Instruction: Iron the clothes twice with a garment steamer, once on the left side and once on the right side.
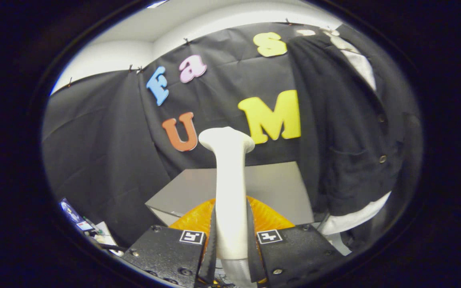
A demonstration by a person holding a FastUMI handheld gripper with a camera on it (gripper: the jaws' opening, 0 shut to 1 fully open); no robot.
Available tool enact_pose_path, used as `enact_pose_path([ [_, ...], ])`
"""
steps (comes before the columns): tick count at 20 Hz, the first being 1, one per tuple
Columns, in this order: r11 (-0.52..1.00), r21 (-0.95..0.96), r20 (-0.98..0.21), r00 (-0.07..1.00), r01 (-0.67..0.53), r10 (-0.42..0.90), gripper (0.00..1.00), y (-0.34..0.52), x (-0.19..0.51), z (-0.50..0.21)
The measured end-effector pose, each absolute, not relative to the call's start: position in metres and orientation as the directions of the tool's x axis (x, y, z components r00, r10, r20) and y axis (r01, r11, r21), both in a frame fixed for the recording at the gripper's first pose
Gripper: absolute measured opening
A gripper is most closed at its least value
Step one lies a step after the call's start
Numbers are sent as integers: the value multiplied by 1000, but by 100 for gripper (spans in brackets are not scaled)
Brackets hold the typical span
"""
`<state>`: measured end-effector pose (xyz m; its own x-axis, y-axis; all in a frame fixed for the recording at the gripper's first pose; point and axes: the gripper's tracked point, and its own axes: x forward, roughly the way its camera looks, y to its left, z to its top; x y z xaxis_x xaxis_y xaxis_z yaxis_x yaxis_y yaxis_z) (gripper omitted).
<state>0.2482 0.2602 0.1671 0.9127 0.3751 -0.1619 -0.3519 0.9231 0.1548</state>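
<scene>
My gripper (230,244) has its two black fingers (211,248) pressed against either side of the white plastic garment steamer (229,192), gripping its neck. It stands upright between them, smooth and matte, widening to a flat head on top. An orange ribbed piece (268,218) sits just behind its base. Beyond that is a grey box-like surface (274,188). Off to my right hangs the black buttoned jacket (346,132), white lining at collar and hem.
</scene>
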Motion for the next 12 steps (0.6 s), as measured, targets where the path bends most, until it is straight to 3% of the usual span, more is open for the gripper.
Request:
enact_pose_path([
  [6, 954, 198, -44, 970, -226, 239, 35, 145, 193, 220],
  [12, 955, 260, 42, 990, -143, 137, 35, 54, 181, 270],
])
